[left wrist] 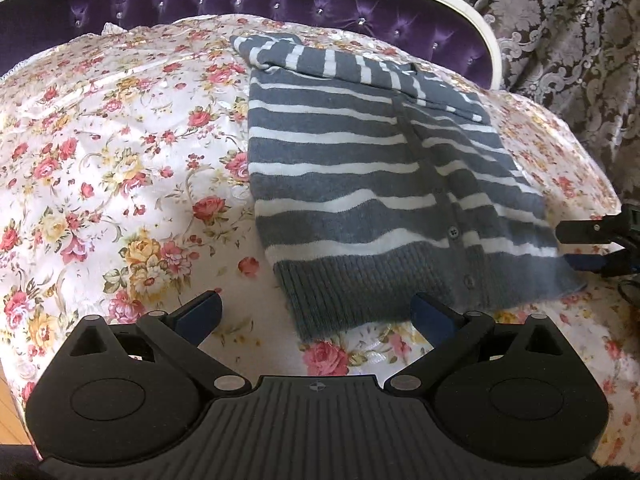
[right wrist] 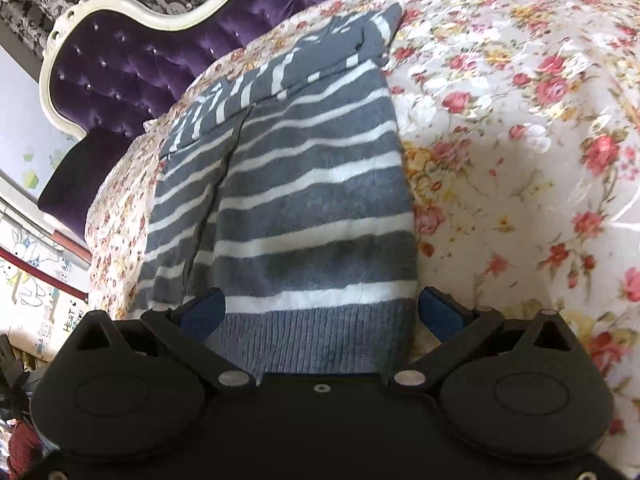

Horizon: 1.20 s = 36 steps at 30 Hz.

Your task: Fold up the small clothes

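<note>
A small grey cardigan with white stripes (left wrist: 360,168) lies flat on the floral bedspread (left wrist: 112,152), its sleeves folded across the top and its ribbed hem nearest me. My left gripper (left wrist: 318,314) hovers open just short of the hem's left corner, touching nothing. My right gripper (left wrist: 576,246) shows at the right edge of the left wrist view, open beside the hem's right corner. In the right wrist view the right gripper (right wrist: 320,308) is open with the cardigan's (right wrist: 288,184) ribbed hem lying between its spread fingers.
A purple tufted headboard (left wrist: 280,4) with a cream frame stands behind the bed. A patterned damask curtain (left wrist: 568,40) hangs at the back right. Bare bedspread (right wrist: 520,140) stretches to either side of the cardigan. Wooden floor shows at the lower left (left wrist: 8,408).
</note>
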### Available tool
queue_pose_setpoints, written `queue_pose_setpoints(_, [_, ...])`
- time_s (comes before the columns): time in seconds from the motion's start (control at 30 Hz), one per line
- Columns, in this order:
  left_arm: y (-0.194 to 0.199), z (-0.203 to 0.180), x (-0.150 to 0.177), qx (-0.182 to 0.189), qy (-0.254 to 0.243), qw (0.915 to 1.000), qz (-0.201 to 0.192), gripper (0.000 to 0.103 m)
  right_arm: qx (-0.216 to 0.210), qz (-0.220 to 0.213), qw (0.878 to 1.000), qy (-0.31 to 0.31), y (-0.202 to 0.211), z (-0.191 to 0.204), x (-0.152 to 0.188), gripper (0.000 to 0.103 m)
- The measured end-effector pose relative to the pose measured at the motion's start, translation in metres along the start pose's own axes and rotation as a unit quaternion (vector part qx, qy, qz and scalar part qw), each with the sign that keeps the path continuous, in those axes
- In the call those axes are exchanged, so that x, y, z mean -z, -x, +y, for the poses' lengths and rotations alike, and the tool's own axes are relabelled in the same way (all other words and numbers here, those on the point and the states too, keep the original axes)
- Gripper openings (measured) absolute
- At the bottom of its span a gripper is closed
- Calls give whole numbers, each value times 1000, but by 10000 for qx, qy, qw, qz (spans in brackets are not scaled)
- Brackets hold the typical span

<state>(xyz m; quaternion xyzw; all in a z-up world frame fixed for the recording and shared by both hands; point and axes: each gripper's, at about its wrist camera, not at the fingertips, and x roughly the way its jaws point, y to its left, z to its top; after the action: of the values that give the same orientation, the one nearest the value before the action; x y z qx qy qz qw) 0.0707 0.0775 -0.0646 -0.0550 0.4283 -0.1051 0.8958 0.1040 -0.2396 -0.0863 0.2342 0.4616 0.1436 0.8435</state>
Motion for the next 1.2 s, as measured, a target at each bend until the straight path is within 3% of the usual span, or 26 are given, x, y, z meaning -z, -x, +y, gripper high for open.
queue_pose_setpoints(0.17, [0,-3,6,-22,-104,9999,-102,102,-70,83,9999,31,1,0,2,101])
queue_pose_setpoints(0.2, [0,-3,7,-32,-138,9998,-116,102,-61,59,10000,8,2,-1,4,95])
queue_pose_setpoints(0.33, [-2,-8,10,-140,-347,9992,-137,102,-33,41,9999,-128,4,-7,8,64])
queue_pose_setpoints(0.37, [-2,-10,10,-173,-398,9990,-132,102,-25,36,9999,-136,5,-8,9,60])
queue_pose_setpoints(0.4, [-2,-10,11,-188,-418,9989,-136,102,-24,39,9999,-134,5,-8,10,50])
queue_pose_setpoints(0.43, [-2,-10,11,-187,-400,9989,-145,102,-15,38,9999,-133,4,-8,11,30])
queue_pose_setpoints(0.47, [-1,-9,11,-170,-362,9991,-157,102,7,14,9999,-111,4,-8,12,20])
queue_pose_setpoints(0.7, [13,9,9,447,537,9970,-343,101,64,-290,9992,251,11,0,17,19])
queue_pose_setpoints(0.87, [16,1,4,462,481,9970,-388,100,-28,-538,9981,313,18,1,17,18])
queue_pose_setpoints(0.93, [15,-2,1,559,510,9965,-342,86,-125,-679,9972,277,22,0,18,18])
queue_pose_setpoints(0.97, [13,-2,0,611,550,9962,-274,73,-203,-790,9964,247,25,0,18,18])
queue_pose_setpoints(1.2, [8,-3,-3,552,673,9962,-82,65,-425,-1087,9932,30,33,-7,17,18])
